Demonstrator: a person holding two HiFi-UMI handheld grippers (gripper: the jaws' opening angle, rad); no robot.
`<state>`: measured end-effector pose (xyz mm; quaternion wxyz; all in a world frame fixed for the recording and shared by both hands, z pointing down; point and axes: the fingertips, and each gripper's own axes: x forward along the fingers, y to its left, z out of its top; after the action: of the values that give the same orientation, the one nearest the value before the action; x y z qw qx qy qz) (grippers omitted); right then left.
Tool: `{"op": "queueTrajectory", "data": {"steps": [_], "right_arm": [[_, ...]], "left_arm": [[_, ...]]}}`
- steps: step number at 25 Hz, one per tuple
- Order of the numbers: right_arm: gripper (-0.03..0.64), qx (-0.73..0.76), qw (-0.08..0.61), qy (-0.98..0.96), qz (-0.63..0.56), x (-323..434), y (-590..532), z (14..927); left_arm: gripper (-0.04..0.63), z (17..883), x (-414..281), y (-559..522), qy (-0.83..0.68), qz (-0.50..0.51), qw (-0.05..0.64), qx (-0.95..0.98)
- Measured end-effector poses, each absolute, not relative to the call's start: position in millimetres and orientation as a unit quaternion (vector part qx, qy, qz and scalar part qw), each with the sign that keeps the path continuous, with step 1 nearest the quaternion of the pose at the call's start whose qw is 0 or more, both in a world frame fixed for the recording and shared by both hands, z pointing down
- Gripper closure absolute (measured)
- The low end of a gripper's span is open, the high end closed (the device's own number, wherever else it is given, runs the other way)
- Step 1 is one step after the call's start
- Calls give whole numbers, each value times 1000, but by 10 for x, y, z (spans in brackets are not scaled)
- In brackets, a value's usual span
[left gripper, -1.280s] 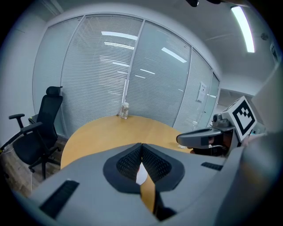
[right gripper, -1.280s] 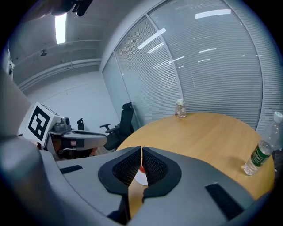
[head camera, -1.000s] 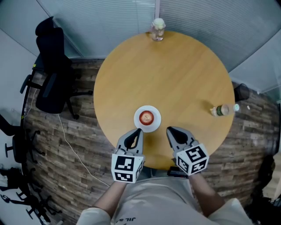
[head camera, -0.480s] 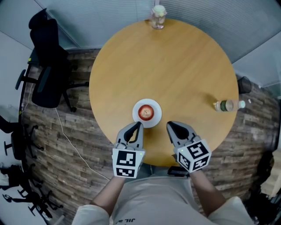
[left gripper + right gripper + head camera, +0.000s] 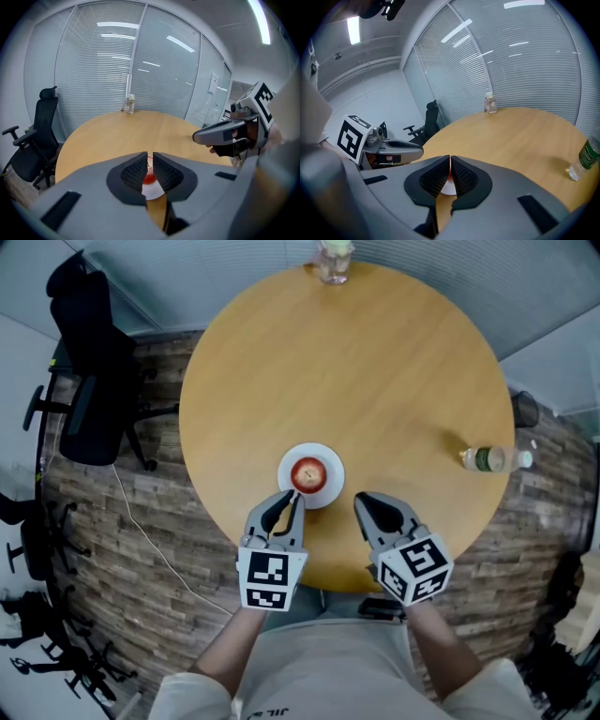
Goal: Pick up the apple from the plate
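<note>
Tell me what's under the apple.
A white plate lies under the apple, on the round table. The plate's rim shows, but the apple covers its middle, so what is there cannot be seen.

Bright, even light — fisheye-warped edges

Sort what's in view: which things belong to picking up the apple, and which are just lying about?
Job: apple, plate under it, near the table's front edge.
Lying about: bottle at the table's right, jar at its far edge, office chair on the floor.
</note>
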<state>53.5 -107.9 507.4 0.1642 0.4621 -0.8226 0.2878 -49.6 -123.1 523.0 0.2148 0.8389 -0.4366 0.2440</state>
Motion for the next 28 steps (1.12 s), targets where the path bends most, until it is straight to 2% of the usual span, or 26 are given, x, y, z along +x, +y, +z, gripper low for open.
{"op": "queueTrajectory", "data": {"steps": [7,9,12,14,21,28], "right_arm": [[584,458,168,-820,301,504,-1094,5185],[584,458,168,-818,304,500,-1098,5220],[584,457,169,-817,307,491,-1108,5254],[584,458,170,-816,310,487,-1102,5270],[584,458,176,-810,322,538,-1085,5357],[584,461,180,-803,333,574,-1038,5435]], "left_arm": [[496,5423,-453,-1277,-421,257,222,841],[456,5495,-429,-1286,-414,258,229,843],[362,5613,-384,-1283,-396,267,238,846],[332,5679,-380,-1280,-389,276,241,845],[256,5948,-326,-1352,-381,296,253,839],[209,6185,-278,-1447,-381,316,248,833]]}}
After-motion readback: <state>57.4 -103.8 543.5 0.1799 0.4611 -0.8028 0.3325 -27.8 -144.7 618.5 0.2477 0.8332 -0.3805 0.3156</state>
